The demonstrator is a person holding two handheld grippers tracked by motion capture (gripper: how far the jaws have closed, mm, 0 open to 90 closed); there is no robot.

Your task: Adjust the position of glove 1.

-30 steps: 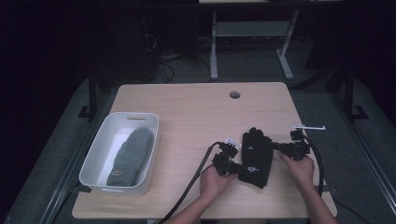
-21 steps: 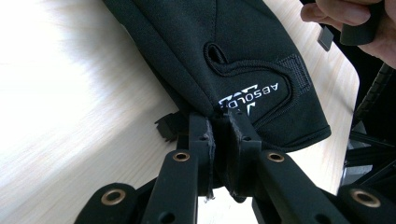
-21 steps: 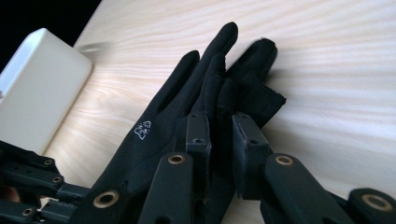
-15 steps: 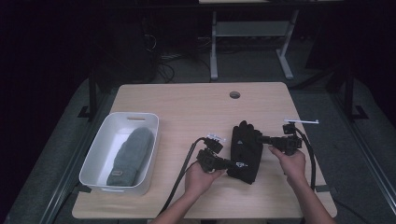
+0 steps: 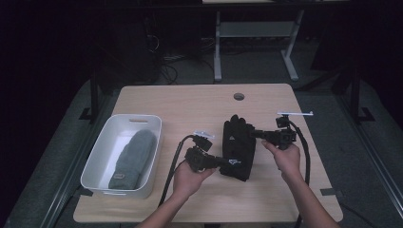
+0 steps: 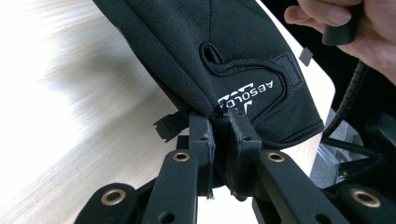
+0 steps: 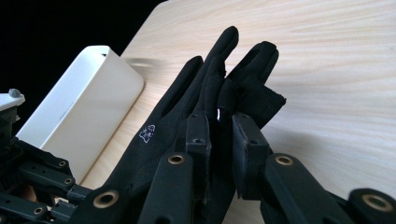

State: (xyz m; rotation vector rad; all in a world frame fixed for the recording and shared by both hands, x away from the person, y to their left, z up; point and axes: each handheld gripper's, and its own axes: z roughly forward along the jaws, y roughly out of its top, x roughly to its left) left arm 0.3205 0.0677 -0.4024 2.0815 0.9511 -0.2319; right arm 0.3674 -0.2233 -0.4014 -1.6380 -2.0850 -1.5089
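Black glove [image 5: 237, 147] with small white printed lettering near the cuff, held off the wooden table's right half, stretched flat between two grips: cuff edge pinched at the near end, fingers [image 7: 233, 70] pointing away, toward the table's far edge.

Place: I read this as a lab or recording workroom
Table [image 5: 190, 102]: pale wood desk top with a cable hole [image 5: 238, 96]
Behind the table: I see a metal desk frame [image 5: 256, 40] and loose cables [image 5: 166, 64] on grey floor
Light: dark beyond the table
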